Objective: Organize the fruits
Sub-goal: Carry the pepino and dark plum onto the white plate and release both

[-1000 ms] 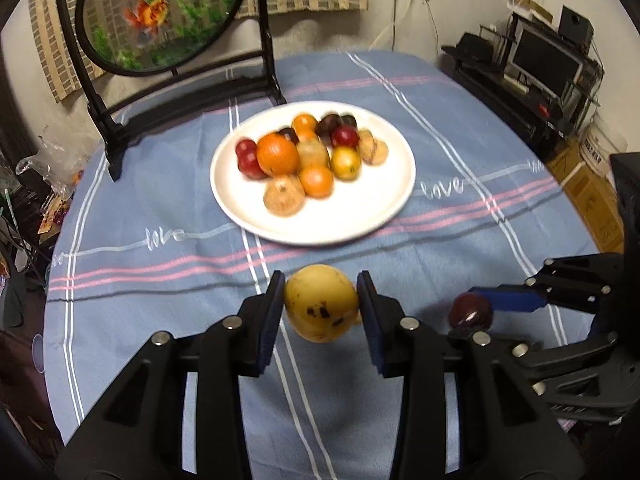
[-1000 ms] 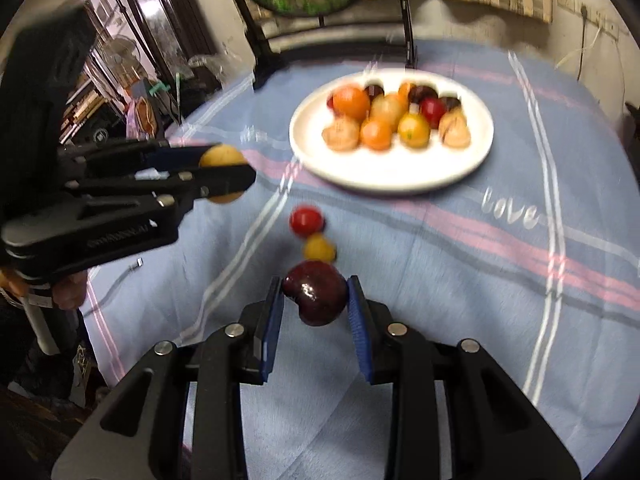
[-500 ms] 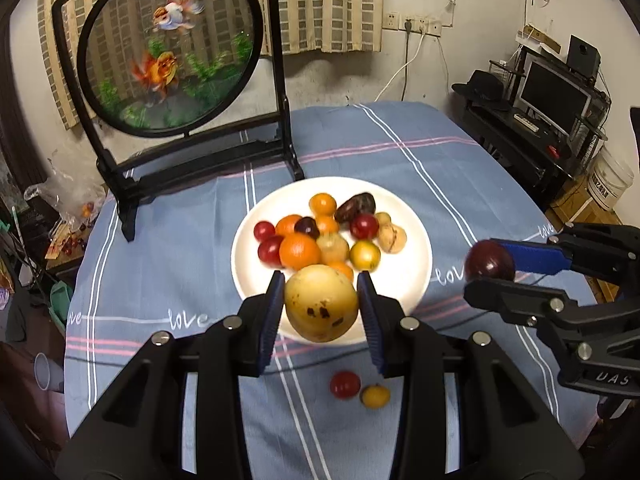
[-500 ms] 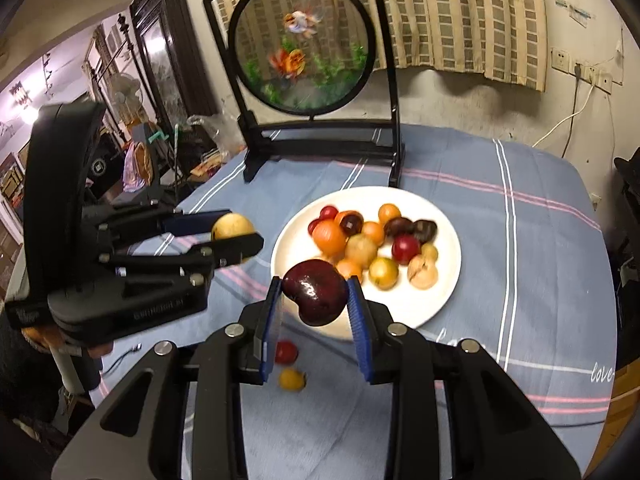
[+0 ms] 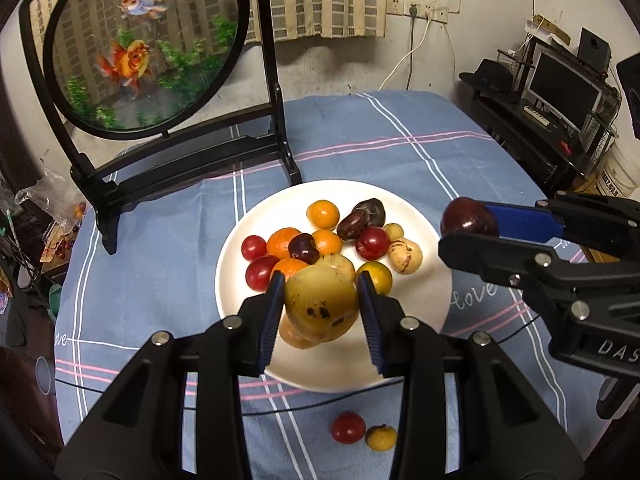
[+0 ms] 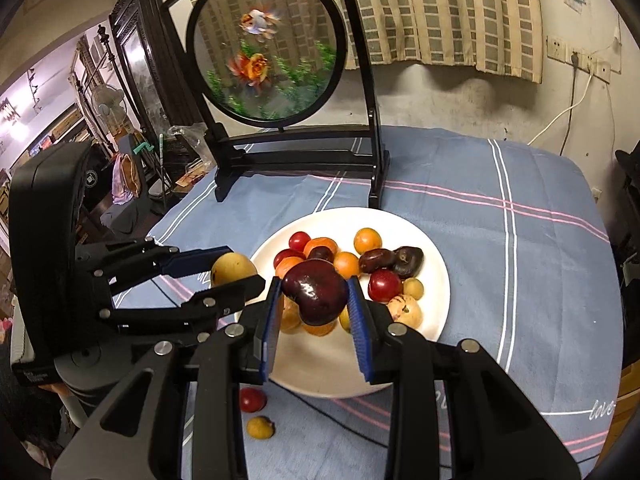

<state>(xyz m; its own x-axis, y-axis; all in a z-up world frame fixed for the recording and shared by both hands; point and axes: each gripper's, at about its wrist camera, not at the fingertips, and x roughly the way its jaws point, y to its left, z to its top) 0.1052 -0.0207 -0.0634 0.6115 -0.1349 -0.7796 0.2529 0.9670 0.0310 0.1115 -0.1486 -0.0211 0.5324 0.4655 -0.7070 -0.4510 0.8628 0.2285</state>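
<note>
- Over the plate (image 5: 420,344), both tongs have come in from the cloth side: a second ago the plate lay well ahead, now it sits beneath them.
- The left tongs (image 5: 322,304) pinch a yellow fruit (image 5: 320,304); the right tongs (image 6: 314,300) pinch a dark plum (image 6: 316,296).
- Fruit fills the plate from 9 to 2 o'clock; the 6 o'clock part is bare, likely room for both.
- A red fruit (image 5: 348,427) and a small yellow one (image 5: 381,437) lie on the cloth (image 5: 160,240) just off the plate's 6 o'clock rim, yet to be collected.
</note>
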